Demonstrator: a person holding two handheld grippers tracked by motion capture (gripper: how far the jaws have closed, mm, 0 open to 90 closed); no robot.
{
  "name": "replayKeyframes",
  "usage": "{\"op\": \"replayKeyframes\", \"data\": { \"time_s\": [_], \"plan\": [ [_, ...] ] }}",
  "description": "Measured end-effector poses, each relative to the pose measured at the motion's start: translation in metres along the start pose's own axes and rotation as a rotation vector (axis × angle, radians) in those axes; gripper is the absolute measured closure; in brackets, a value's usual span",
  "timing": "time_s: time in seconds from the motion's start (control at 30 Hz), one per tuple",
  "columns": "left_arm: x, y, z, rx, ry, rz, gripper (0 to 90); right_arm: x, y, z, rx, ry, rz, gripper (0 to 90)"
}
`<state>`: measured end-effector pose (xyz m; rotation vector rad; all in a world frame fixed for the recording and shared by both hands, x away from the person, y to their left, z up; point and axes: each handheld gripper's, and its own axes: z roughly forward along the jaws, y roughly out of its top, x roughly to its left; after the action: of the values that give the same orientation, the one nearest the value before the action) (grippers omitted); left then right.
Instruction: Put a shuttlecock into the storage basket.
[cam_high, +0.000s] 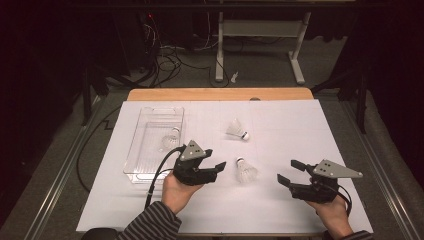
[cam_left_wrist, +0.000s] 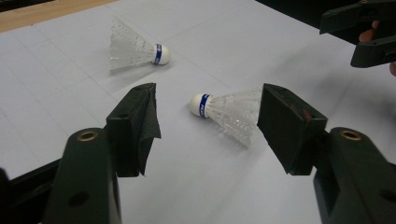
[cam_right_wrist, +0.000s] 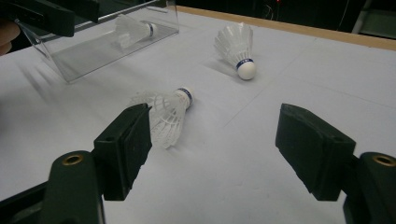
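High view: third shuttlecock (cam_high: 168, 140) inside bin (cam_high: 145, 117)

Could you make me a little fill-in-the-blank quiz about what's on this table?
1. Besides the one in the clear tray, ___ shuttlecocks lie on the white sheet.
2. The near shuttlecock has a ___ band around its cork.
3. Both the left tongs and the right tongs are ___.

Missing words: two; blue; open

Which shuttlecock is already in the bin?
The one lying in the clear bin at the table's left, shuttlecock. The other two lie loose on the white sheet: one mid-table, one between the two tongs.
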<state>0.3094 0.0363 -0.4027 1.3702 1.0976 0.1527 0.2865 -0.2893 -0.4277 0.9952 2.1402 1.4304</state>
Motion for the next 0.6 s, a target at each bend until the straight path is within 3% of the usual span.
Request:
{"op": "replayKeyframes", "data": {
  "time_s": [0.6],
  "plan": [
    [-0.011,-0.002,0.017,0.032,-0.031,0.013,39.4,0.001,0.0,0.0,-0.001,0.0,-0.002,27.6]
  ]
}}
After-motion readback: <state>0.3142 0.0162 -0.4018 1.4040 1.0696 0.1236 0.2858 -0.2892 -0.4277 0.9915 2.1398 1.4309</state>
